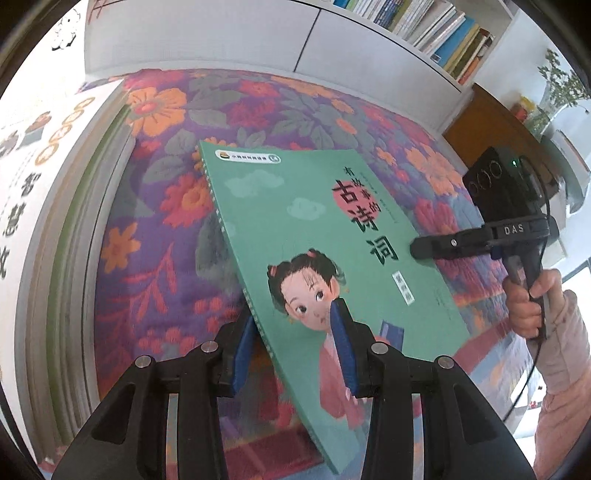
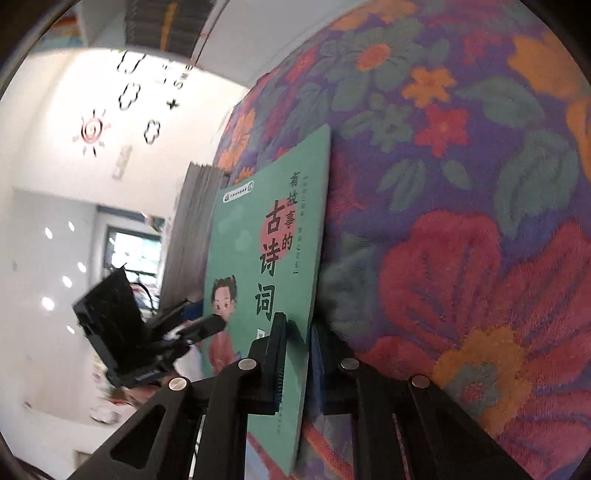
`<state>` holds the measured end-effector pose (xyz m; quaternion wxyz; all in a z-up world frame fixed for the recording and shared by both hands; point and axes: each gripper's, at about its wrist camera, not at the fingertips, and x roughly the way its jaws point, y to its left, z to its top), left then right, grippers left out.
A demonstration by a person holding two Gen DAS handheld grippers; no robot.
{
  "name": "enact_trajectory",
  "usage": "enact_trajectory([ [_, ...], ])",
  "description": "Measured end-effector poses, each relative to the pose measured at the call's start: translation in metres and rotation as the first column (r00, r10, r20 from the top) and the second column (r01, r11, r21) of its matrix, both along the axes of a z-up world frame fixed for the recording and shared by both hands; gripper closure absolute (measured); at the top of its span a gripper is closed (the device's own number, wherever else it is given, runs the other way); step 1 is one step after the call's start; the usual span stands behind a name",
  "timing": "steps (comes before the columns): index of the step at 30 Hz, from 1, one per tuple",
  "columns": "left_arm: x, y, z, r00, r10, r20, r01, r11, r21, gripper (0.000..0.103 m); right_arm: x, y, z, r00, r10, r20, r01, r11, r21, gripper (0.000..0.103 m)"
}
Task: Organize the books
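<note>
Flowered cloth (image 1: 258, 110) covers the surface, bookshelf (image 1: 424, 26) behind. Green book (image 1: 332, 240) lifted off it, tilted, clamped by both left gripper (image 1: 295, 332) and right gripper (image 2: 295, 354). Mid-carry; next probably swing toward stack (image 1: 74, 258) at left, then release.

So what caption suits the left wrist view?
Both grippers clamp a green book above a floral cloth.

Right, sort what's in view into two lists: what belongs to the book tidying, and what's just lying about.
Part of the job:
- green picture book, clamped by both grippers
- left gripper
- right gripper
- stack of books beside it
- shelf of books

Just lying about:
- floral cloth under everything
- potted plant
- wall stickers
</note>
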<state>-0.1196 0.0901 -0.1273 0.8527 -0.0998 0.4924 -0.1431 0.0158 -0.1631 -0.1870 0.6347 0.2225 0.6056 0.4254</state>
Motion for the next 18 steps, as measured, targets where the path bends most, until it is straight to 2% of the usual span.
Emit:
enact_trajectory([
  [2, 0.003, -0.004, 0.003, 1.000, 0.001, -0.001, -0.001, 1.000, 0.030, 0.066, -0.002, -0.003, 0.001, 1.000, -0.008, 0.001, 0.008, 1.000, -0.004, 0.095],
  [9, 0.007, -0.005, 0.017, 1.000, -0.009, 0.005, 0.009, 0.999, 0.053, 0.069, -0.032, 0.007, 0.038, 0.985, 0.014, 0.170, 0.017, 0.983, -0.181, 0.089],
  [12, 0.006, -0.004, 0.030, 0.999, -0.009, 0.033, 0.008, 0.999, 0.050, 0.068, -0.040, 0.007, 0.049, 0.981, 0.017, 0.195, 0.018, 0.983, -0.181, 0.089],
  [15, 0.006, -0.003, 0.040, 0.999, -0.027, 0.041, 0.025, 0.999, 0.046, 0.069, -0.050, 0.007, 0.068, 0.964, 0.020, 0.265, 0.033, 0.980, -0.196, 0.089],
  [18, 0.005, 0.000, 0.049, 0.998, -0.040, 0.054, 0.038, 0.999, 0.036, 0.069, -0.055, 0.005, 0.086, 0.960, 0.007, 0.280, 0.042, 0.985, -0.169, 0.089],
])
